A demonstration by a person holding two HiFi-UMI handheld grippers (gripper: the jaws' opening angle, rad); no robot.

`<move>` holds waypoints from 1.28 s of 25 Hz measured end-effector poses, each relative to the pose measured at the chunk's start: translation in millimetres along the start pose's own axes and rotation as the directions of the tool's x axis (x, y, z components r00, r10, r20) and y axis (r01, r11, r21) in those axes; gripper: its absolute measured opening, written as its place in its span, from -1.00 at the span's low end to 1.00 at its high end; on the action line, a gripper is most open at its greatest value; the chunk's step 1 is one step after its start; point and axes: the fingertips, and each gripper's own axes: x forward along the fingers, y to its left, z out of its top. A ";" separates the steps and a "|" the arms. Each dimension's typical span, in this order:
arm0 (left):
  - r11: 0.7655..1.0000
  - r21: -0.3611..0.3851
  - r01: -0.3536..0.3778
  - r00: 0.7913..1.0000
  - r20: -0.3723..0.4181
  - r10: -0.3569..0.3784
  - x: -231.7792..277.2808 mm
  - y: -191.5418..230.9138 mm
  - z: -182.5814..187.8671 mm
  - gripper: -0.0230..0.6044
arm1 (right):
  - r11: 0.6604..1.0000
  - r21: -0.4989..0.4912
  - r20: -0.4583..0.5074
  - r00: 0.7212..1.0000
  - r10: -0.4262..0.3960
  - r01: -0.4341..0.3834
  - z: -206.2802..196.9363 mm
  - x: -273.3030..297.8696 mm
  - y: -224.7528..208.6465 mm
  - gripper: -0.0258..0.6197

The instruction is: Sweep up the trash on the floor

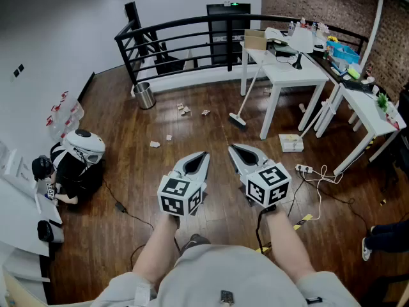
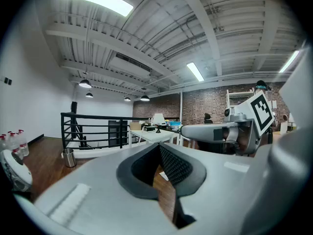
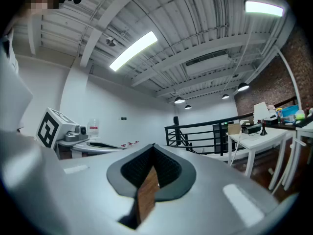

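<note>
Head view: I am holding left gripper [image 1: 202, 155] and right gripper [image 1: 234, 148] closed, empty; trash [image 1: 184, 110] is lying unswept, broom [image 1: 238, 119] untouched

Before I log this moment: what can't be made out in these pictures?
- Scraps: too small in the head view to tell what they are.
- Clutter on the far table: too small, head view.
- Black-and-white shape at left: unclear what it is, head view.
- Person's leg: cut off by the head view's right edge.
</note>
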 end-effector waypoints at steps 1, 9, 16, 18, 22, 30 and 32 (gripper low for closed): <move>1.000 -0.002 0.005 1.000 -0.003 -0.005 5.7 0.3 1.1 -0.90 | 1.000 0.000 -0.003 1.000 -0.003 0.003 0.8 1.2 -6.0 -0.92; 0.998 0.002 0.061 0.998 -0.017 -0.061 73.1 9.7 8.3 -0.90 | 0.998 0.009 0.002 0.998 -0.057 0.057 5.1 19.1 -68.3 -0.92; 0.993 -0.009 0.122 0.992 -0.021 -0.122 184.1 33.4 13.7 -0.90 | 0.993 -0.008 -0.029 0.992 -0.120 0.120 5.3 57.2 -163.3 -0.92; 0.991 0.002 0.137 0.991 -0.016 -0.136 222.1 40.1 18.2 -0.90 | 0.991 -0.013 -0.042 0.990 -0.135 0.135 8.3 71.5 -197.4 -0.92; 0.985 0.011 0.175 0.985 -0.016 -0.174 292.2 59.4 24.9 -0.90 | 0.987 -0.014 -0.062 0.985 -0.160 0.160 13.5 105.8 -257.1 -0.92; 0.975 -0.006 0.224 0.973 -0.061 -0.224 408.5 87.7 27.9 -0.90 | 0.976 0.004 -0.087 0.972 -0.218 0.219 17.6 151.2 -368.0 -0.92; 0.976 -0.015 0.219 0.973 -0.071 -0.220 436.4 95.7 25.5 -0.90 | 0.976 0.012 -0.094 0.972 -0.216 0.218 14.1 165.9 -391.2 -0.92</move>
